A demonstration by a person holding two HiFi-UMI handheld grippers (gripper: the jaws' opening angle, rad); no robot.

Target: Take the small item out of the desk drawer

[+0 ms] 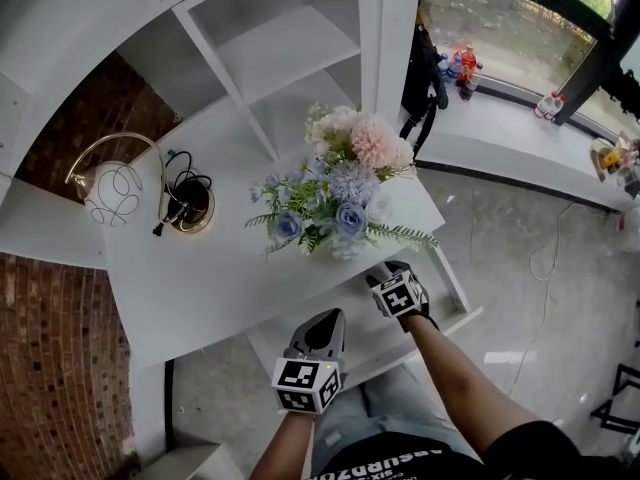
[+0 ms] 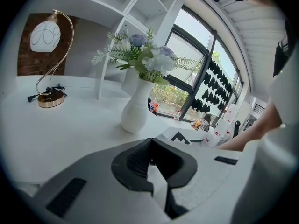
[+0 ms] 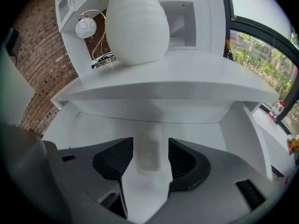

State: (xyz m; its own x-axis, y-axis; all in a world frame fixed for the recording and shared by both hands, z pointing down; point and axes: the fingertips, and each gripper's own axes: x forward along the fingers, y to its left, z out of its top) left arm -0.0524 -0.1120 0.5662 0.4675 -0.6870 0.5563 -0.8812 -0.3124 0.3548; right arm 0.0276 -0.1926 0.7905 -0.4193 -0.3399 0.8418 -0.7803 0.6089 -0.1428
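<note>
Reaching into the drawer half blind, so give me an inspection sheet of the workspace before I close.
Surface: white desk, drawer open beneath it.
Job's things: small whitish item lying in the drawer, blurred.
Clutter: vase of flowers and lamp on the desk.
Grippers: right gripper in the drawer, jaws apart either side of the item, contact unclear; left gripper shut, empty, near the drawer front.
Cables: cord bunched at the lamp base; thin cable on the floor.
Surroundings: shelves, brick wall, bottles on the sill.
</note>
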